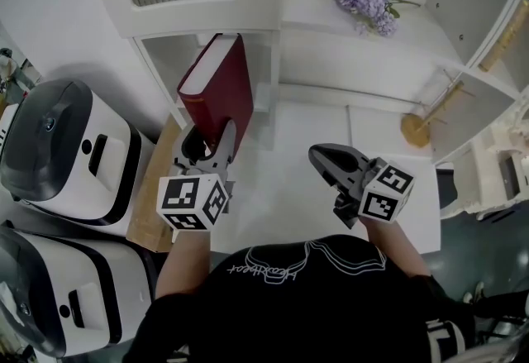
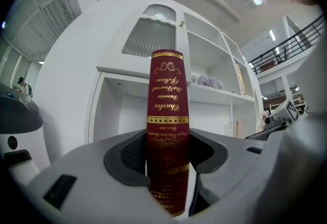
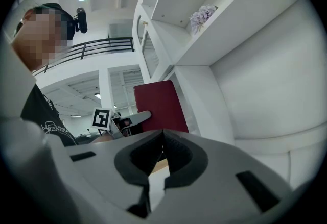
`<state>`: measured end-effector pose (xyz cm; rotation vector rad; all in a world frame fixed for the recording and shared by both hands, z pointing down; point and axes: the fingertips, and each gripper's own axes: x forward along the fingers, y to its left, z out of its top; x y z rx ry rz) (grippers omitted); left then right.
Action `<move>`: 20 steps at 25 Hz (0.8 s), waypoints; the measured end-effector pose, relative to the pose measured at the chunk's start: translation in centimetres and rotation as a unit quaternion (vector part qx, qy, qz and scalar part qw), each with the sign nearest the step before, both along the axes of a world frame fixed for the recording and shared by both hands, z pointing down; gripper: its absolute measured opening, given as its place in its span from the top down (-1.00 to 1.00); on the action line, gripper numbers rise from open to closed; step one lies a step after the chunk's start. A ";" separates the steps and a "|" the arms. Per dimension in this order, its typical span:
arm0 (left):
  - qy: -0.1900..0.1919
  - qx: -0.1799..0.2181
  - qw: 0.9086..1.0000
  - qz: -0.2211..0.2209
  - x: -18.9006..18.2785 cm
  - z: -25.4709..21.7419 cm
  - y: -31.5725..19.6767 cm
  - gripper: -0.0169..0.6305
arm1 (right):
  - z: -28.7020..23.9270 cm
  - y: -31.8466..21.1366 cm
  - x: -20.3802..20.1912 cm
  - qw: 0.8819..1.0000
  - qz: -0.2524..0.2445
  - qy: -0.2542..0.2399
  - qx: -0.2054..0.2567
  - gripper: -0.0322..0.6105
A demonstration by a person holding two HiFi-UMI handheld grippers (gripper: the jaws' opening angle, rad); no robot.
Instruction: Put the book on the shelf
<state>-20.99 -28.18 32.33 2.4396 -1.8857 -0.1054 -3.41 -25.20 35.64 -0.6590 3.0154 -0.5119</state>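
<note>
Book (image 1: 216, 93) pinched upright in my left gripper (image 1: 208, 138), not yet inside the far shelf (image 1: 347, 55); right gripper (image 1: 320, 156) pressed together, empty.

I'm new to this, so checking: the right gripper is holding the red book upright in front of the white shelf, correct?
Not the right one: the left gripper holds the red book upright in front of the white shelf, jaws on its spine, as the left gripper view shows. The right gripper is empty.
</note>
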 end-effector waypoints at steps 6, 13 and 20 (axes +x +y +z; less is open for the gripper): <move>-0.005 0.005 1.000 -0.005 0.1 -0.5 -0.6 0.31 | 0.1 -0.5 0.2 1.000 0.003 -0.003 -0.001 0.88; -0.003 0.004 1.000 -0.017 -0.2 -0.3 -1.3 0.31 | 0.3 -0.9 0.2 1.000 0.002 -0.005 -0.003 0.88; -0.006 0.002 0.999 -0.032 0.0 -0.3 -2.4 0.31 | 0.6 -1.4 0.6 1.000 0.005 -0.008 -0.008 0.88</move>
